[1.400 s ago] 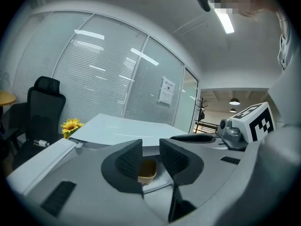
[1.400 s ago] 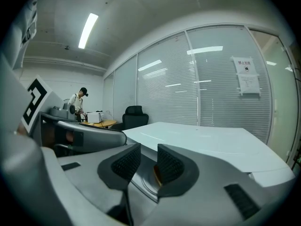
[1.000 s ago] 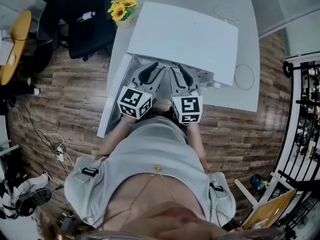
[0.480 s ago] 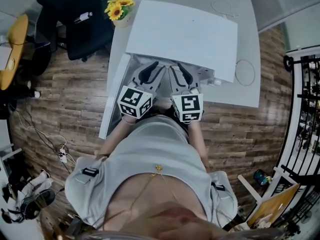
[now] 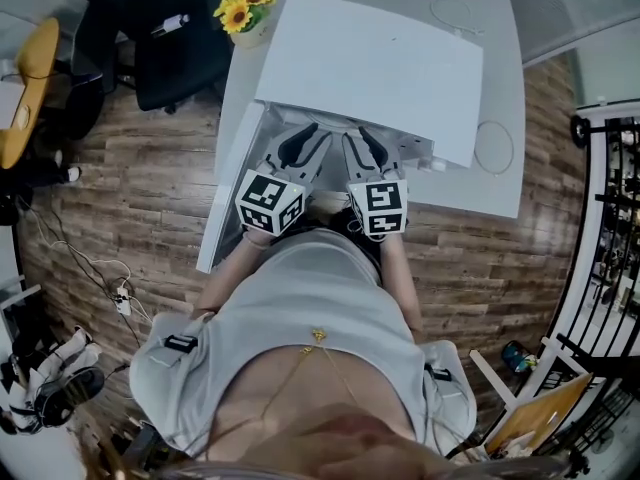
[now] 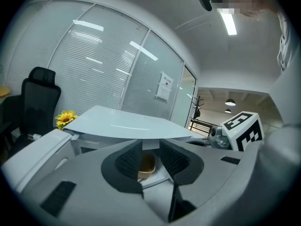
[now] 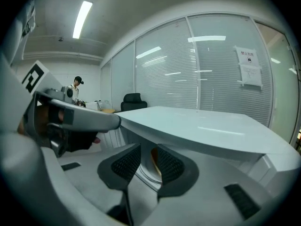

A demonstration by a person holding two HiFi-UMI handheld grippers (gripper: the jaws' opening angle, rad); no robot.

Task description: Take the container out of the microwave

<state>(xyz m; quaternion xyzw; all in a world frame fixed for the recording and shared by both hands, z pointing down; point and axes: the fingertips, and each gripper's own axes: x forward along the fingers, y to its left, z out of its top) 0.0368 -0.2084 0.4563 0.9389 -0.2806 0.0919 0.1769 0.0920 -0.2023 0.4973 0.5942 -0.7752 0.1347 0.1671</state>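
left tool (image 6: 150, 149) wide | right tool (image 7: 148, 149) wide | container (image 6: 146, 165) just ahead, ungripped | advice: straddle rim squarely, withdraw level

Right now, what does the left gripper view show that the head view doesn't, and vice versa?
Only the left gripper view: the tan container inside the microwave, seen through the gap of the open left claw, and the window blinds. Only the head view: the wood floor and the person's torso. Both: the microwave's white top, the sunflowers, the black chair, and the marker cube on the right claw.
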